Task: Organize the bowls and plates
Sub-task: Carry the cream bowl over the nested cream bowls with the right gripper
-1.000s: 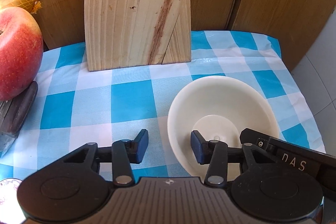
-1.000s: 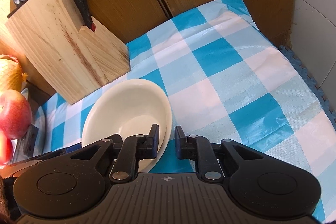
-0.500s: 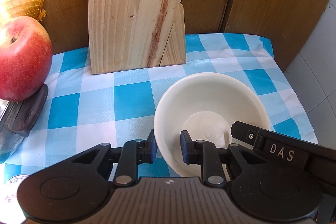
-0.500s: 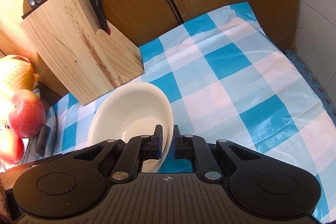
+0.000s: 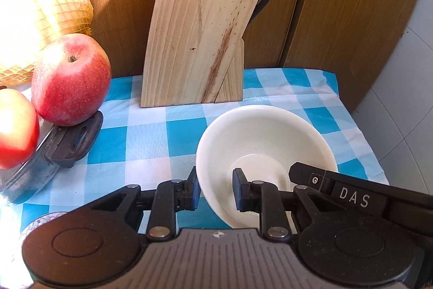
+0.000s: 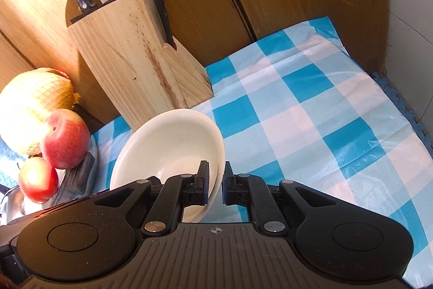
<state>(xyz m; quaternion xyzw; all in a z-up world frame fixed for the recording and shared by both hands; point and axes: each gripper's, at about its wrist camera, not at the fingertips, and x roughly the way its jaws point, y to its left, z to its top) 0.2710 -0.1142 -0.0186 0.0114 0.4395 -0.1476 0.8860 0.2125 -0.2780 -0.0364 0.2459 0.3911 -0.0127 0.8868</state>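
Shows 1 cream bowl [image 5: 265,132] over the blue-and-white checked cloth [image 5: 146,142], just in front of the wooden knife block [image 5: 194,39] and right of 2 red apples [image 5: 71,80].

Left gripper [image 5: 215,187]: narrowed astride the bowl's near-left wall, 1 pad outside and 1 inside, apparently bearing on it. Right gripper [image 6: 215,180]: closed to a thin gap with the near-right rim pinched between the pads.

In the right wrist view, presents the bowl [image 6: 167,142] tilted, near edge raised toward the camera, far edge close to the knife block [image 6: 130,53]. Cannot tell whether it sits fully clear of the cloth [image 6: 311,126].

Judged as an early stage: grasp made on 1 bowl, nothing yet stacked or put away. Offers no rack, shelf or stack in either view, so leaves the destination unknown. Includes a patterned rim [image 5: 40,221] at the near-left edge (possibly a plate, too little visible to say). Leaves, by this reading, the carrying and setting down of this bowl, plus any dishes out of view.
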